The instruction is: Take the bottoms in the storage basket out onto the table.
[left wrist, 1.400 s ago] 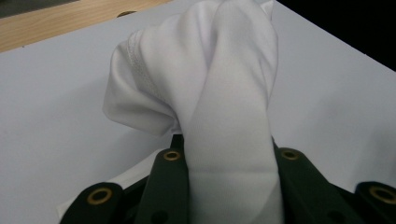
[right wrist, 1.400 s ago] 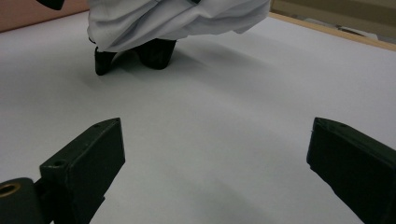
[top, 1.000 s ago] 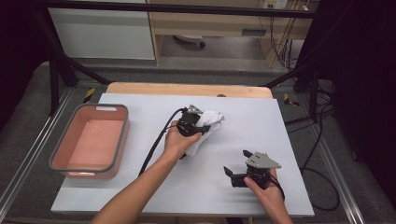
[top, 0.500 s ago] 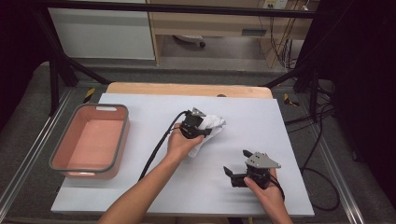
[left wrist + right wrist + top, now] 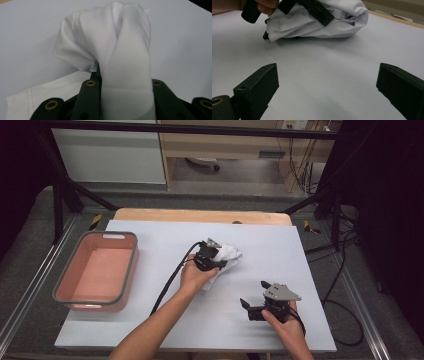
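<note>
While the left claw pinches the bunched white cloth mid-bench, the right claw rests nearby, jaws spread, holding nothing.

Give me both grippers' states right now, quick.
Left gripper: shut on the white cloth.
Right gripper: open, holding nothing, low over the table.
</note>
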